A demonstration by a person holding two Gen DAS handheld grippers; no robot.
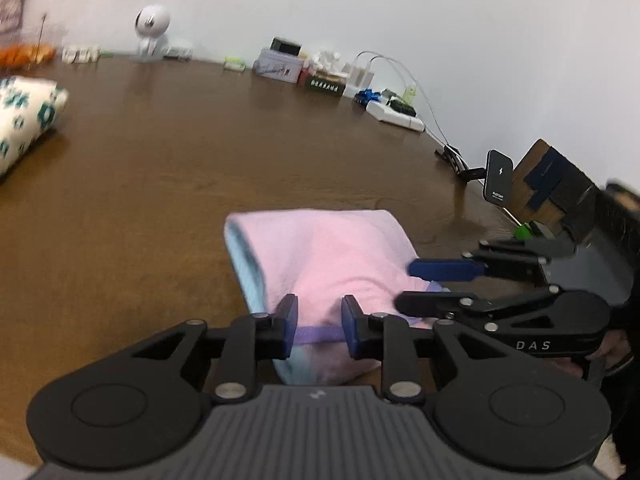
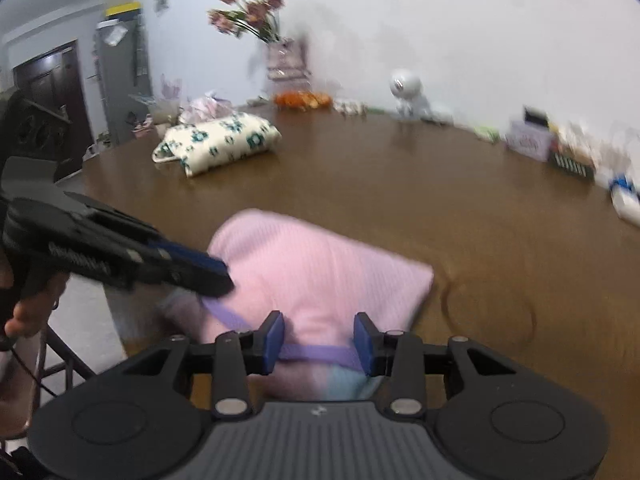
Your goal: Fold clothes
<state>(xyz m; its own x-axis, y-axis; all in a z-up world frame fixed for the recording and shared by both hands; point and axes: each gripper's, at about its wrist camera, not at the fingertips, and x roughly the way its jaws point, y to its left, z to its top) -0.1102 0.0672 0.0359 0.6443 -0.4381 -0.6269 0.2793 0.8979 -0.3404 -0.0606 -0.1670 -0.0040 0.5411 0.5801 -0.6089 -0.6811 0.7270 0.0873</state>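
Note:
A folded pink garment (image 1: 332,252) (image 2: 320,264) with a light blue inner side (image 1: 248,264) and a purple band (image 1: 320,334) (image 2: 316,352) lies on the brown wooden table (image 1: 160,160) (image 2: 480,220), close to its near edge. My left gripper (image 1: 320,320) (image 2: 226,278) stands over the garment's near left part. Its blue pads are apart, with the purple band running between them. My right gripper (image 2: 320,338) (image 1: 406,285) is at the near right part, jaws apart, the band and pink cloth in the gap. Neither pair of pads visibly presses the cloth.
A folded floral cloth (image 1: 24,120) (image 2: 216,142) lies at the far left of the table. Along the wall stand a white round camera (image 1: 150,32) (image 2: 406,88), boxes (image 1: 280,64), a power strip (image 1: 394,114), a phone holder (image 1: 498,174) and a flower vase (image 2: 280,60).

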